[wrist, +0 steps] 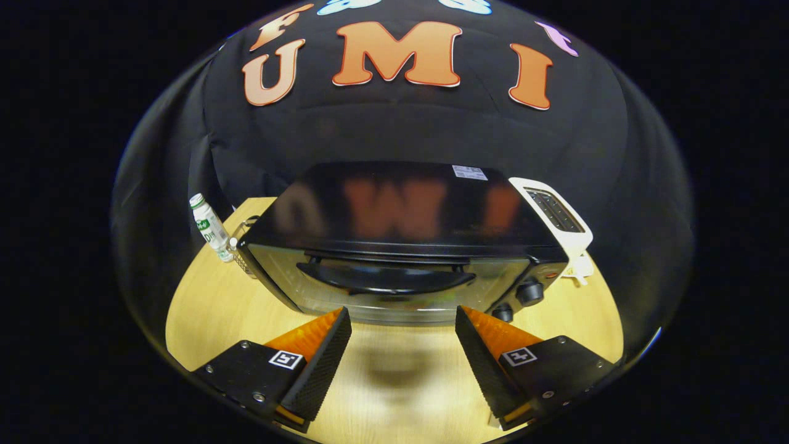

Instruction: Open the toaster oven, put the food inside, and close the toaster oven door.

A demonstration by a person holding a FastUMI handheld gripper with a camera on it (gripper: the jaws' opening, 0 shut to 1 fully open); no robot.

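The tool point(404, 320) is released: its two fingers point(323, 361) stand wide apart with bare worktop point(209, 308) between them, and nothing is held. The fingertips sit just short of the toaster oven point(400, 246), close to its lower front edge without touching it.

The toaster oven stands at 12 o'clock from the fingers, square to them, on the pale wooden worktop. Its body is black with a glossy top. The glass door point(345, 287) is closed and upright, and the dark curved handle point(385, 277) runs across its upper part. Two black knobs point(529, 293) sit one above the other on the panel at the door's right, at about 1 o'clock from the tool.

A white toaster point(558, 216) stands just beside the oven's right rear corner, at about 2 o'clock. A small white bottle with a green cap point(209, 228) stands tilted in the view off the oven's left rear corner, at about 10 o'clock, with a wire rack point(243, 256) just beside it against the oven's left side.

A soft shadow point(394, 370) lies on the worktop between the fingers.
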